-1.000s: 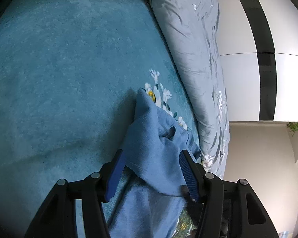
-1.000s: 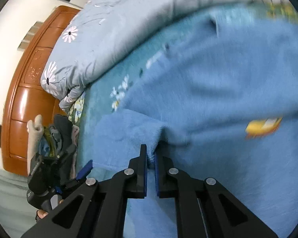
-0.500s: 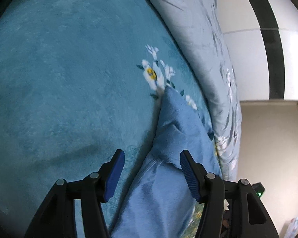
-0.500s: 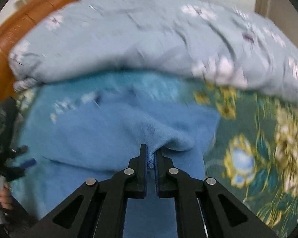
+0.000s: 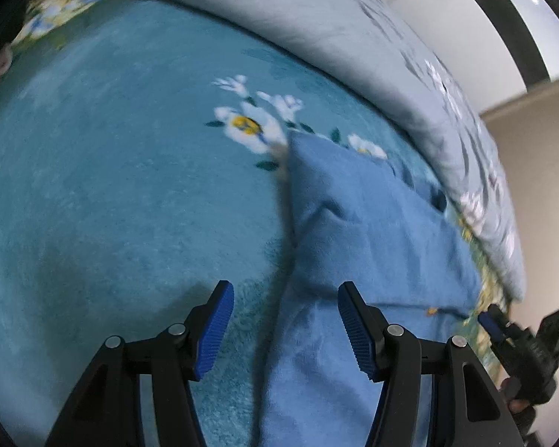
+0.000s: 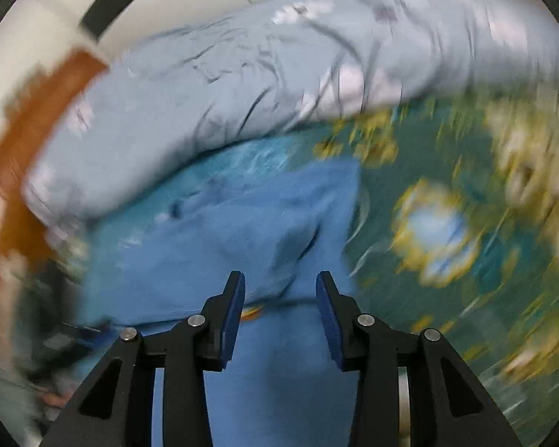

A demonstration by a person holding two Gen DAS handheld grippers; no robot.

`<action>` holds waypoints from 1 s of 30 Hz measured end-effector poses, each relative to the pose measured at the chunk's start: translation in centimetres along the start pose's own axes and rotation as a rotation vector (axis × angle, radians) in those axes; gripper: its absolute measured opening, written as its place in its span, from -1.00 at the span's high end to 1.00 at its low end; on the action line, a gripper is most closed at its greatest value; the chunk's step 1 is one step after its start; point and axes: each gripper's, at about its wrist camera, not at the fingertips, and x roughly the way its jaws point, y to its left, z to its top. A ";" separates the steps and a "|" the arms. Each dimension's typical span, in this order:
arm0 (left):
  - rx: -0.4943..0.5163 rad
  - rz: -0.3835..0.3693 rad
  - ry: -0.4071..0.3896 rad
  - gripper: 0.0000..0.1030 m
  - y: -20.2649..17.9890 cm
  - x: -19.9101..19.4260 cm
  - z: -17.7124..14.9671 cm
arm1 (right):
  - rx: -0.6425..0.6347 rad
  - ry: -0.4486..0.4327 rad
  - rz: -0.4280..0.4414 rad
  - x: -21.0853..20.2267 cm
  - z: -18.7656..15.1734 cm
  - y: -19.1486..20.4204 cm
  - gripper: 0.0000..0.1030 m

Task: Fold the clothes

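**Both grippers open above a blue garment on a bed**

A soft blue garment (image 5: 365, 246) lies partly folded on a teal blanket (image 5: 111, 186) printed with white flowers. A rumpled grey quilt (image 5: 354, 37) lies along the garment's far side. The left gripper (image 5: 285, 324) hovers over the garment's edge, its jaws spread wide, holding nothing. The right gripper (image 6: 279, 309) is also released, jaws apart above the garment. The right view is blurred.
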 end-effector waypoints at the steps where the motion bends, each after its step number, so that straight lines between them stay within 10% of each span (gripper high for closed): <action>1: 0.022 0.010 0.010 -0.21 -0.3 0.3 -0.1 | 0.034 0.007 0.035 0.4 -0.4 -0.3 0.21; 10: 0.185 0.168 0.046 -0.21 -2.4 2.5 -0.8 | 0.281 -0.054 0.120 3.8 -1.0 -1.4 0.21; 18: 0.051 0.210 -0.030 -0.21 0.8 1.1 0.4 | 0.325 -0.183 0.173 2.7 0.4 -0.3 0.21; 22: 0.045 0.207 -0.026 -0.21 1.1 0.9 0.2 | 0.262 -0.152 0.143 3.0 1.1 1.0 0.80; 30: 0.039 0.203 -0.022 -0.23 1.2 1.2 -0.8 | -0.082 -0.156 0.026 1.3 2.5 6.8 0.90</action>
